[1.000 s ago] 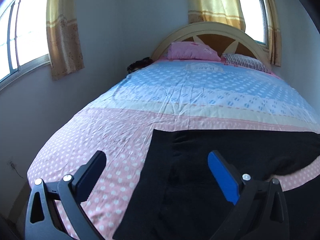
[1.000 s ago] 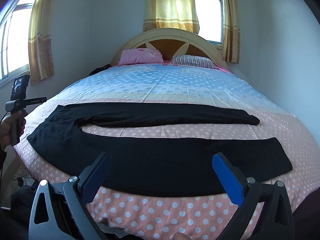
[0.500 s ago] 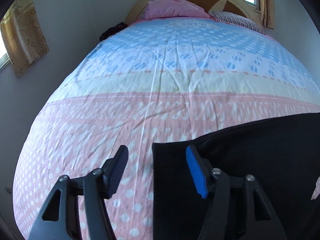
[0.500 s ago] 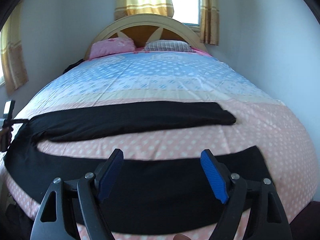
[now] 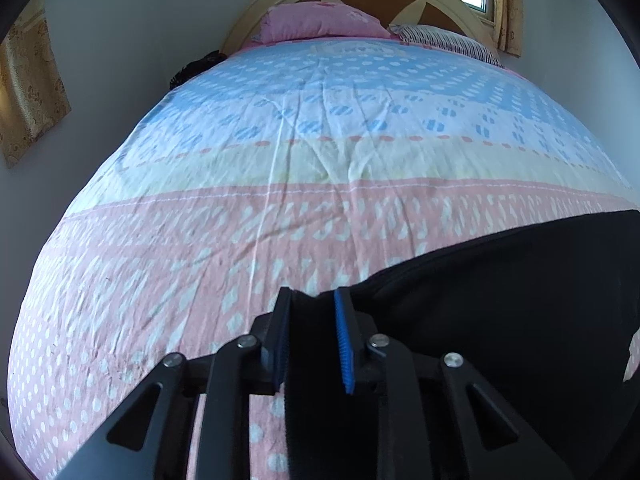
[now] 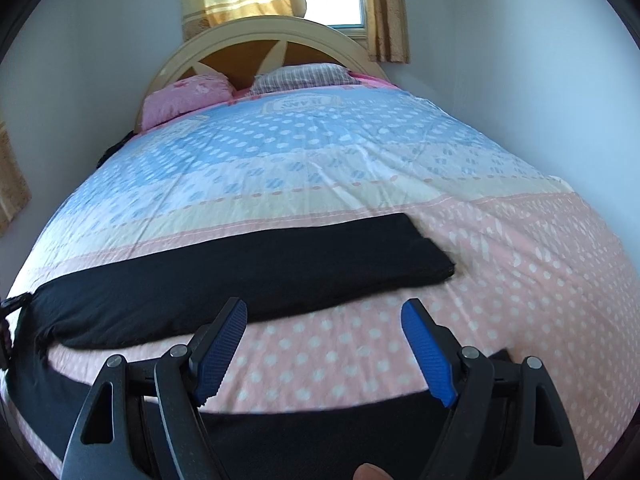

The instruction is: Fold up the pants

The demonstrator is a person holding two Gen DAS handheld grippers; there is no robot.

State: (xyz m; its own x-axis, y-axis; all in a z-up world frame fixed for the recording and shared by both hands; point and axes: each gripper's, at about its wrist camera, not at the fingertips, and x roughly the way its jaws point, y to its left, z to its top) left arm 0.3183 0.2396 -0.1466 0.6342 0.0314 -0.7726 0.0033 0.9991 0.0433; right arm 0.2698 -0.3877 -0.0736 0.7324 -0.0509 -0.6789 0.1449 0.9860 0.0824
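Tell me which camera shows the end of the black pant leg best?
The right wrist view: the far leg's end lies flat and whole on the pink spotted bedspread. The left wrist view shows only the pants near the corner pinched in the left gripper, no leg end.

Matt black cloth pants lie on a creased, dotted cotton-like bedspread. Ribbed blue pads line matt black plastic fingers. Glossy cream wooden headboard.

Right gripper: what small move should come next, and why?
Probably lower the right gripper onto the near leg of the black pants and close. Its jaws stand open over bare bedspread, while the left gripper has just closed on the waist corner.
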